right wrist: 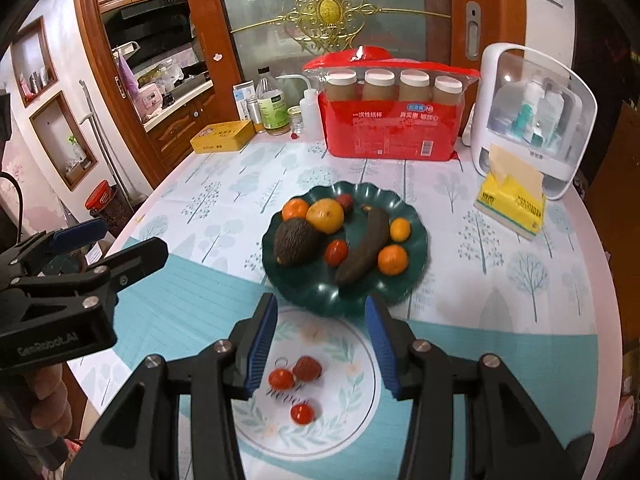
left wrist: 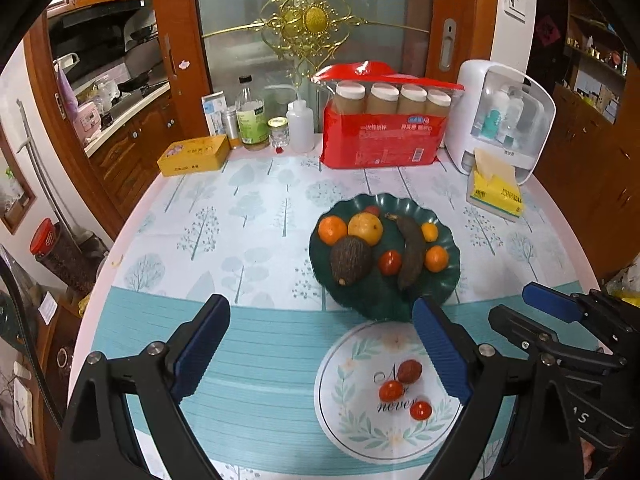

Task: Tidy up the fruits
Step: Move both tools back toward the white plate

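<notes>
Both hand-held grippers, left and right, are held wide open, empty. Just under them, three small red fruits are seen on the white plate. Ahead, green plate still carries avocado, banana, oranges, tomato; sorting judged partly done.

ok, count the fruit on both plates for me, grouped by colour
Orange: 3, first
Yellow: 1
Red: 5, first
Dark brown: 2, avocado and banana
Total: 11
</notes>
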`<state>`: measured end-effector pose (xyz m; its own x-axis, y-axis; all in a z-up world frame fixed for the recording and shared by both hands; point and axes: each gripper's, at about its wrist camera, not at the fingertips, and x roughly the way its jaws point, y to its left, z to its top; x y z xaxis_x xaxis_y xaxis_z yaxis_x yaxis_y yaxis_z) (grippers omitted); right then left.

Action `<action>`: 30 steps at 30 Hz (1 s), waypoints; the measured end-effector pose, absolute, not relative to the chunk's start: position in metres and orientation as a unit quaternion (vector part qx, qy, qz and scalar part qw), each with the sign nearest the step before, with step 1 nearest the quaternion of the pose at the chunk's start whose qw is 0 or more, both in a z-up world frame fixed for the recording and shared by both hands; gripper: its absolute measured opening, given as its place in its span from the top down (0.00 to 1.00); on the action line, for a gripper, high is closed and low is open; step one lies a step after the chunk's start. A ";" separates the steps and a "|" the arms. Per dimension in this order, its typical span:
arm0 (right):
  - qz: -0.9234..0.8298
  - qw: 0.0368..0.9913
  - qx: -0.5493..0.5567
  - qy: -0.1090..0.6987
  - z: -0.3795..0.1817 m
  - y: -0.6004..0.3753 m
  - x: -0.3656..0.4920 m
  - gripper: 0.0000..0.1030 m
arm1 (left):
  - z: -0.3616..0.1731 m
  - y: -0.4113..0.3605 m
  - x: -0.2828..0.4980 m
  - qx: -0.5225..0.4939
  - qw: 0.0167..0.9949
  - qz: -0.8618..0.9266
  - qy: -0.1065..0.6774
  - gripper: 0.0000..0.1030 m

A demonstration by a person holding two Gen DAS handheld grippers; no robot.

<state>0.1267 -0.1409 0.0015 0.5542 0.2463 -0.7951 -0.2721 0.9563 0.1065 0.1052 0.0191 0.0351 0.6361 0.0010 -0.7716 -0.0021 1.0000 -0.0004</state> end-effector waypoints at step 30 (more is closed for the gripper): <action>0.134 0.826 0.012 0.548 -0.105 -0.146 0.073 0.55 | -0.064 0.024 0.073 0.001 0.865 0.004 0.503 0.10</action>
